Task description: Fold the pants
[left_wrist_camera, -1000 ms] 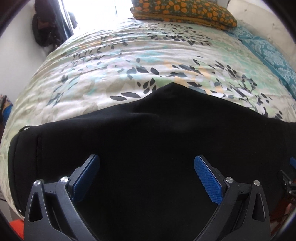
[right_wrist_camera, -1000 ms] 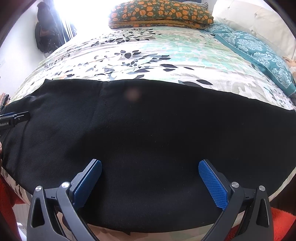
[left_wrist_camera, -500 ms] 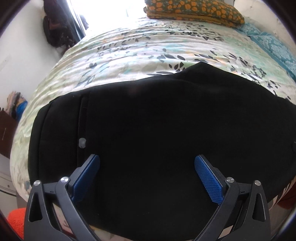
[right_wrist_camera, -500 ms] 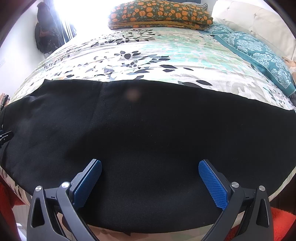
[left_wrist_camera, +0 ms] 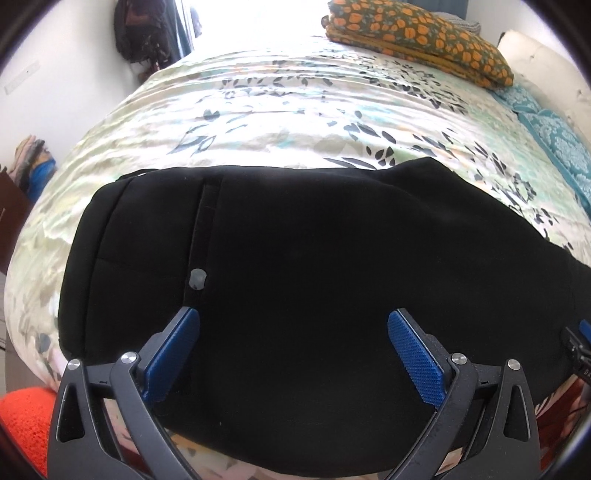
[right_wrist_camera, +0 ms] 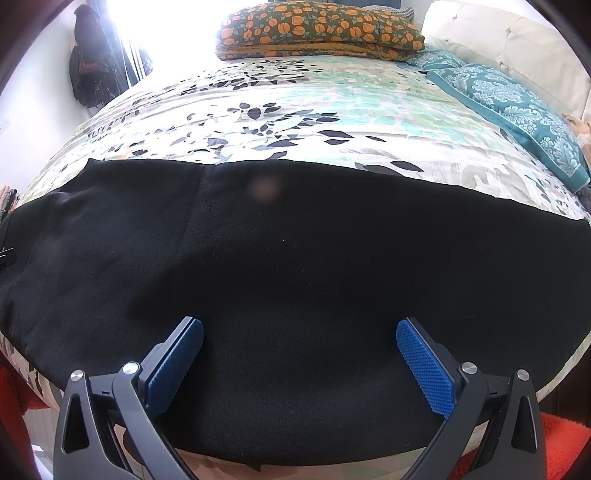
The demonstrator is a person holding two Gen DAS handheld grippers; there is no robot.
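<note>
Meanwhile, black pants (left_wrist_camera: 314, 258) lie flat across the near edge of a leaf-print bedspread (left_wrist_camera: 295, 110), waistband to the left. Both the left gripper (left_wrist_camera: 293, 349) and right gripper (right_wrist_camera: 300, 356) hover above the fabric, jaws spread wide, holding nothing.

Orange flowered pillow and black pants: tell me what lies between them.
Only bare leaf-print bedspread separates the pants from the orange pillow; the right wrist view shows it best.
</note>
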